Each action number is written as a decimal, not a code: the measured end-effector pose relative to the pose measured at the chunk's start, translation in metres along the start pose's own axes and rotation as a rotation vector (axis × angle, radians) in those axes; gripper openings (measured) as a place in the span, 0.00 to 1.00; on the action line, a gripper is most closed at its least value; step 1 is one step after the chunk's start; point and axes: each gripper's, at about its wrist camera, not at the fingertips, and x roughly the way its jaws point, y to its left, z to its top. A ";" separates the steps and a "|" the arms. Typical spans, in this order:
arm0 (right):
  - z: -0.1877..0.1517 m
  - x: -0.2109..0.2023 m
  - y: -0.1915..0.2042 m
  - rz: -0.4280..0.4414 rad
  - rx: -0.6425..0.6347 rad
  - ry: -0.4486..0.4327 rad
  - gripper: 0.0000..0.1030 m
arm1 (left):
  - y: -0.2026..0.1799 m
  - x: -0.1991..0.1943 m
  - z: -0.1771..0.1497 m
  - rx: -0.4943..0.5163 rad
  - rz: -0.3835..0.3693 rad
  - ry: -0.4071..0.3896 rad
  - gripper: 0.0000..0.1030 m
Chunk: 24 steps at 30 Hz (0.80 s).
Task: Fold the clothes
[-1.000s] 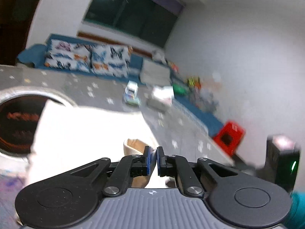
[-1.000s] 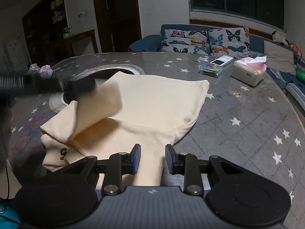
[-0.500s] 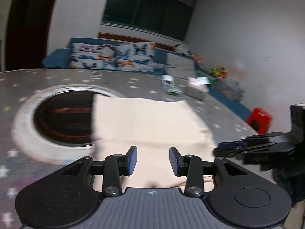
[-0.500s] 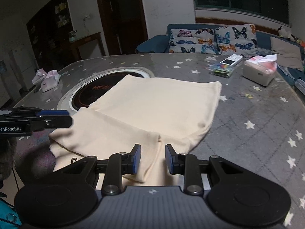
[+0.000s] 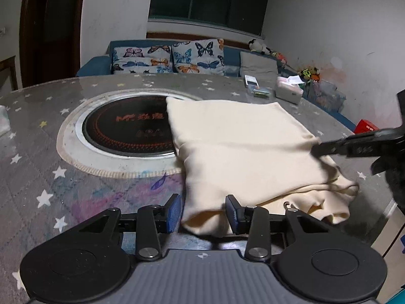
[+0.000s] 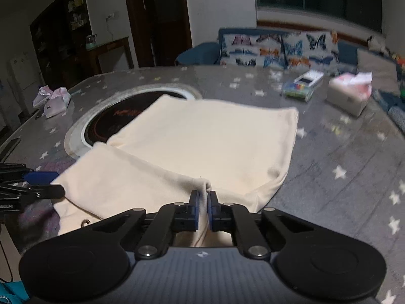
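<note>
Our right tongs [image 6: 203, 206] pinch the cloth [image 6: 207, 136] | our left tongs [image 5: 203, 212] wide around its corner | half folded, more folding left

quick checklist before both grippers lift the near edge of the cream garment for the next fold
1. Right gripper shut on garment edge: ok.
2. Left gripper gripping: not ok, jaws open, cloth corner lies between them.
3. Far half lying flat: ok.
4. Garment clear of the cooktop: not ok, its far corner overlaps the ring.
5. Tissue box clear of the fold path: ok, it stands apart.
6. Drawstring eyelet free: cannot tell.
</note>
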 end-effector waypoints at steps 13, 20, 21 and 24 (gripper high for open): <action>0.004 -0.010 0.001 -0.032 -0.043 -0.008 0.11 | 0.007 -0.012 0.030 0.015 -0.032 -0.040 0.32; 0.008 0.003 0.011 0.016 -0.071 -0.011 0.11 | -0.006 0.029 0.065 -0.006 -0.076 -0.075 0.24; 0.008 0.006 0.012 0.021 -0.077 -0.009 0.11 | -0.007 0.037 0.068 -0.006 -0.075 -0.068 0.24; 0.007 0.014 0.013 0.033 -0.095 0.001 0.11 | -0.007 0.059 0.069 0.007 -0.059 -0.031 0.24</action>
